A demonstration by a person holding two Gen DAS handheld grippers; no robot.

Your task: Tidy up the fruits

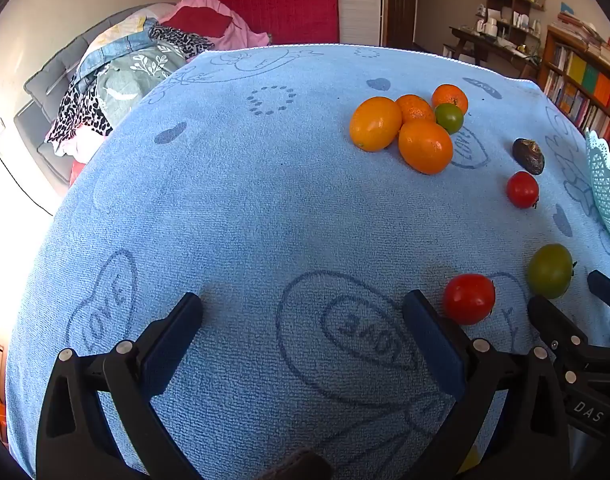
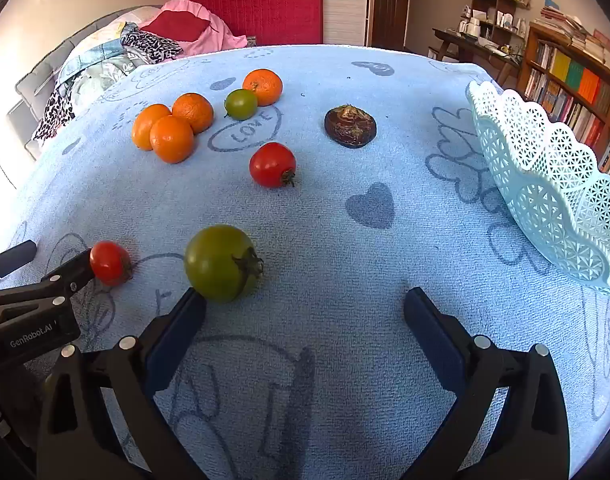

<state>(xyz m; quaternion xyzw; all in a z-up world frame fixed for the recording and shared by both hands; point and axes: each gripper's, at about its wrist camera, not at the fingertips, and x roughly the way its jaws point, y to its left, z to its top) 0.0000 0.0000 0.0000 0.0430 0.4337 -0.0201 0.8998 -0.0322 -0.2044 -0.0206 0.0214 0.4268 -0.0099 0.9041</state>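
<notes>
Fruits lie on a blue towel [image 1: 245, 200] [image 2: 345, 280]. Several oranges [image 1: 401, 130] [image 2: 173, 128] cluster at the back with a small green tomato [image 1: 449, 117] [image 2: 241, 104]. A dark wrinkled fruit [image 1: 528, 156] [image 2: 350, 126] and a red tomato [image 1: 522, 189] [image 2: 272, 164] lie apart. A near red tomato [image 1: 469, 298] [image 2: 109, 263] sits just right of my left gripper [image 1: 303, 316], which is open and empty. A big green tomato [image 1: 550, 271] [image 2: 221, 263] rests by the left finger of my right gripper [image 2: 305, 310], also open and empty.
A pale turquoise lattice basket [image 1: 607, 184] [image 2: 545, 184] stands at the right edge of the towel. Behind the table are a sofa with heaped clothes [image 1: 117, 76], a red wall panel and a bookshelf [image 2: 577, 80]. Each gripper shows at the edge of the other's view.
</notes>
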